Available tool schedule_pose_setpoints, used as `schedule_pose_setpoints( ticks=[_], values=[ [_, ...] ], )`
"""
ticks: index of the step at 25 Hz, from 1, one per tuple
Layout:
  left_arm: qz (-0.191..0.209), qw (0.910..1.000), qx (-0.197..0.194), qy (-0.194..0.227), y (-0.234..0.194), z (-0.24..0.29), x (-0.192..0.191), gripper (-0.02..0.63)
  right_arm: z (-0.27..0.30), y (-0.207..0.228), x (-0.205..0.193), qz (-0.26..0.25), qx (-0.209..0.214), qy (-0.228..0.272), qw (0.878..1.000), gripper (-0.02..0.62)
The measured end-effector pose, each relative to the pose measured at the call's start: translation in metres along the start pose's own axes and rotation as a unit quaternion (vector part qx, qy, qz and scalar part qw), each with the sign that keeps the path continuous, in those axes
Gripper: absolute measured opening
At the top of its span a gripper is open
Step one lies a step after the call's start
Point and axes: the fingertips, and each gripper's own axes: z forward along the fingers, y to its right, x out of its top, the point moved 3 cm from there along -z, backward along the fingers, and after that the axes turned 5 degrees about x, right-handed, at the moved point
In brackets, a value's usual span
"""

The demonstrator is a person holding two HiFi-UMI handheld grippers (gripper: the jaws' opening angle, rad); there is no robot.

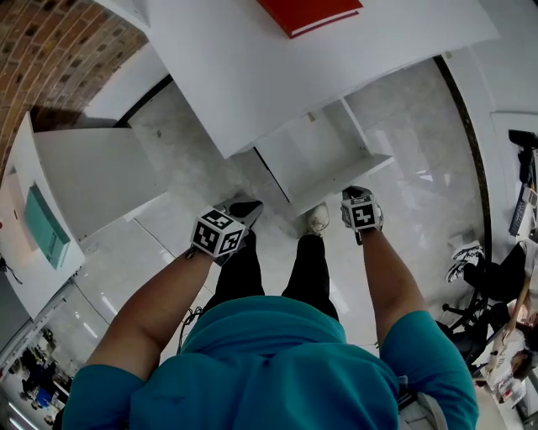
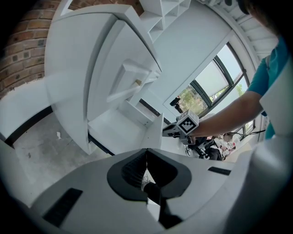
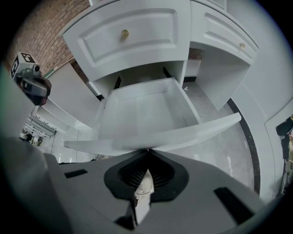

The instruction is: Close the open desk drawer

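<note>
Head view: found the drawer (image 1: pixel 324 159) pulled well out of the white worktop (image 1: pixel 252 76), tray bare, front panel toward 6 o'clock. Noted a red book (image 1: pixel 309 13) lying on the worktop at 12 o'clock. Placed the left claw (image 1: pixel 239 214) at 7 o'clock of the drawer, clear of it, over the floor (image 1: pixel 420 168). Placed the right claw (image 1: pixel 357 197) at 5 o'clock, just beside the right end of the front panel.

Right gripper view: read the right claw as pressed together, pinching nothing. Saw only a shoe (image 3: pixel 143 187) through the slot behind the tips. Saw the drawer dead ahead at 12 o'clock, front panel running across right at the claw tips. Could not tell touching from just short. Logged a shut upper drawer (image 3: pixel 128 39) with a brass knob (image 3: pixel 124 33) above the open one.

Left gripper view: read the left claw as pressed together too, empty, with the drawer off at 11 o'clock and apart from it.

Progress, as a judgement: nothing of the closing done yet, drawer fully out. Left to do: press the front panel toward 12 o'clock until flush with the worktop's face. Rated the right claw better placed for that push.
</note>
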Motion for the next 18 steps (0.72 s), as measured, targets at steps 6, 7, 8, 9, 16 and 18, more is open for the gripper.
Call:
schedule_pose_setpoints(
  ticks=[6,7,8,9,16,18],
  values=[
    [-0.006,0.9999,0.007,0.013,-0.009,-0.002,0.005,0.015,0.003,-0.003,0.01,-0.003,0.001,0.008,1.0,0.021],
    [-0.007,0.9998,0.008,0.016,-0.01,-0.003,0.006,0.015,0.004,-0.003,0.012,-0.004,0.001,0.009,1.0,0.021],
    [-0.008,0.9998,0.009,0.018,-0.012,-0.003,0.007,0.015,0.004,-0.003,0.015,-0.005,0.0,0.01,1.0,0.021],
    [-0.009,0.9997,0.01,0.02,-0.013,-0.004,0.008,0.015,0.005,-0.003,0.017,-0.007,0.0,0.011,1.0,0.021],
    [-0.013,0.9994,0.018,0.028,-0.026,-0.012,0.008,0.015,0.009,-0.006,0.035,-0.011,-0.004,0.015,1.0,0.021],
    [-0.017,0.9992,0.021,0.031,-0.03,-0.014,0.008,0.015,0.011,-0.006,0.04,-0.013,-0.004,0.017,1.0,0.021]
  ],
)
